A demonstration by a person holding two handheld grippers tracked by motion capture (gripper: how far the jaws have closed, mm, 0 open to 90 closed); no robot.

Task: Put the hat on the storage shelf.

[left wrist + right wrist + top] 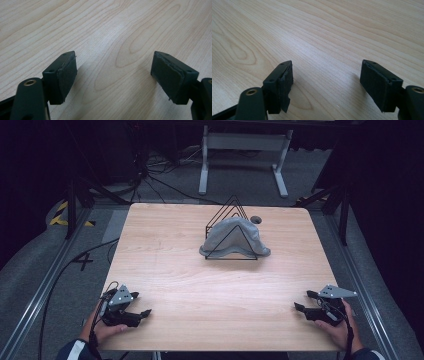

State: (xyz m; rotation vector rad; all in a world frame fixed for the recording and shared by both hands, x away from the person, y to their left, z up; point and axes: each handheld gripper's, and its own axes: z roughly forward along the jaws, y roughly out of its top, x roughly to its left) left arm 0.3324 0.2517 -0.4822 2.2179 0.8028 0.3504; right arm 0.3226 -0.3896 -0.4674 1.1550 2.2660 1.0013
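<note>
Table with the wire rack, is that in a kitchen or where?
Probably a lab or test studio: the table stands between floor rails, with loose cables and dark curtains behind.

grey cloth; black wire rack; pale wood-grain table

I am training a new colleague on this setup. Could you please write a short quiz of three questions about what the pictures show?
1. True or false: the grey crumpled cloth lies flat on the light wooden table, apart from the black wire triangular rack.
2. Which claw holds something? A) left claw B) right claw C) neither
3. Fill in: both claws are at the table's ____ edge, the person's side.

Key
1. False: the cloth is draped over the rack.
2. C: both are open, with bare wood between the pads.
3. Near.
</note>
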